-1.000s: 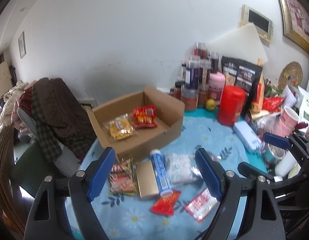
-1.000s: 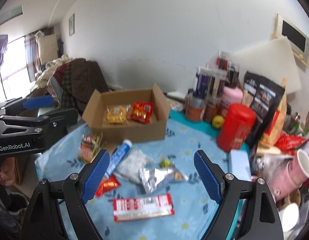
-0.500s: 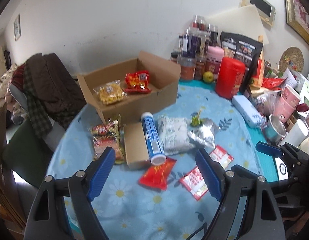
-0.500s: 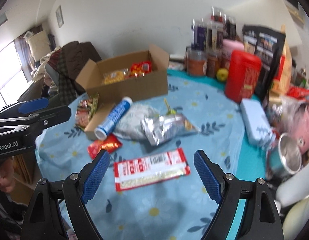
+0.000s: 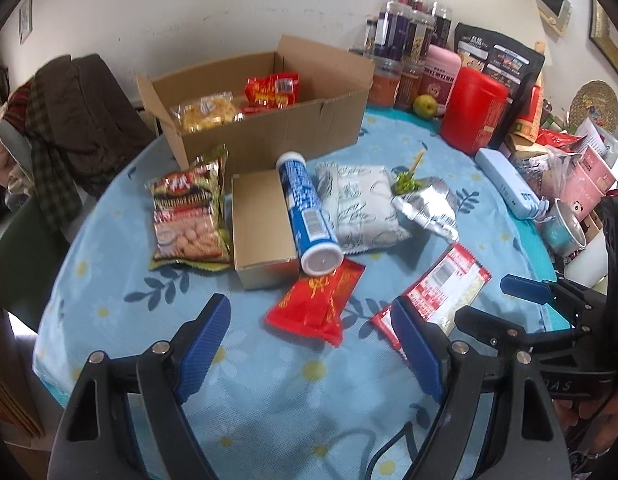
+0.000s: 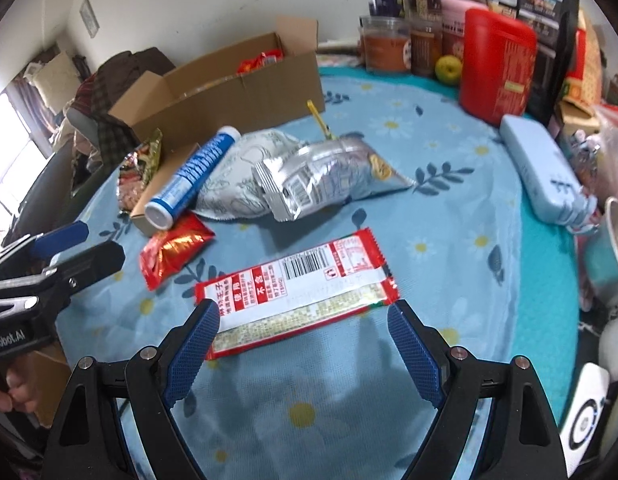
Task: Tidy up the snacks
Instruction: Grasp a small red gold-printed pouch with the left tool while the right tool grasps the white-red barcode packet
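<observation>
I see both grippers, left [image 5: 309, 344] & right [image 6: 303, 338], jaws apart, nothing held; red-white wrapper [image 6: 297, 290] flat, barcode up, beside crinkled red pack [image 6: 175, 250].

Bright daylight enters from a window [image 6: 5, 140] at left. Soft gripper shadows fall on the worktop [image 6: 349, 400]. Fisheye bending and dark vignetting mark the corners; slight blur throughout.

Red canister [image 5: 475, 110] stands beside green apple [image 5: 424, 105].
</observation>
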The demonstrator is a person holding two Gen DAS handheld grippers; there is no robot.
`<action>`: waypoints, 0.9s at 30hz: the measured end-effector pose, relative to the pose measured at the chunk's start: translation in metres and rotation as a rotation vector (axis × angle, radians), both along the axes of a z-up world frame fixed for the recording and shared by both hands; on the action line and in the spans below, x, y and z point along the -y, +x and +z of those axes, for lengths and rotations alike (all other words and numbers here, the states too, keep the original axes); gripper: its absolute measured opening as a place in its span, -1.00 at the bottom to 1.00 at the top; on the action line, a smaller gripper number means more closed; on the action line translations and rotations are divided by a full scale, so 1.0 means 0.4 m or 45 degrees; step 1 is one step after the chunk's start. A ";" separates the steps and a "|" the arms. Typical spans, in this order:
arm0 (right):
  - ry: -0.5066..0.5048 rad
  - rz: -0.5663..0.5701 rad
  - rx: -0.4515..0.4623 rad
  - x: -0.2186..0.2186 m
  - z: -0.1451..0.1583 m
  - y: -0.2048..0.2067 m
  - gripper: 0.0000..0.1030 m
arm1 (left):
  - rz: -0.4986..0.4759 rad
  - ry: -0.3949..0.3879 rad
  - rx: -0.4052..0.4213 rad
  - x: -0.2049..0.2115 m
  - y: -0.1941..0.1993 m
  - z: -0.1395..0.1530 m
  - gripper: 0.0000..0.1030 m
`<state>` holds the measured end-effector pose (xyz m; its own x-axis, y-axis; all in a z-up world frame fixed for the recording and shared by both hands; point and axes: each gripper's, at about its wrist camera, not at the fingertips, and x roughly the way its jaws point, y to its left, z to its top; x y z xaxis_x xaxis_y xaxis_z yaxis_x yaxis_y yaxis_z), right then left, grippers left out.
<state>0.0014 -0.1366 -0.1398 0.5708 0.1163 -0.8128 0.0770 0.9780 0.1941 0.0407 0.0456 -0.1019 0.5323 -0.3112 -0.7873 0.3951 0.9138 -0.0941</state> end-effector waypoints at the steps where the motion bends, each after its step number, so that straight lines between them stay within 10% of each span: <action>1: 0.005 0.000 -0.014 0.001 -0.007 0.006 0.69 | 0.002 -0.003 -0.010 -0.002 0.004 -0.007 0.61; 12: 0.057 0.021 -0.069 -0.004 -0.043 0.083 0.69 | -0.021 -0.038 -0.081 -0.007 0.058 -0.056 0.61; 27: -0.192 0.095 -0.069 -0.064 -0.054 0.106 0.65 | -0.120 -0.060 -0.121 0.037 0.088 -0.089 0.40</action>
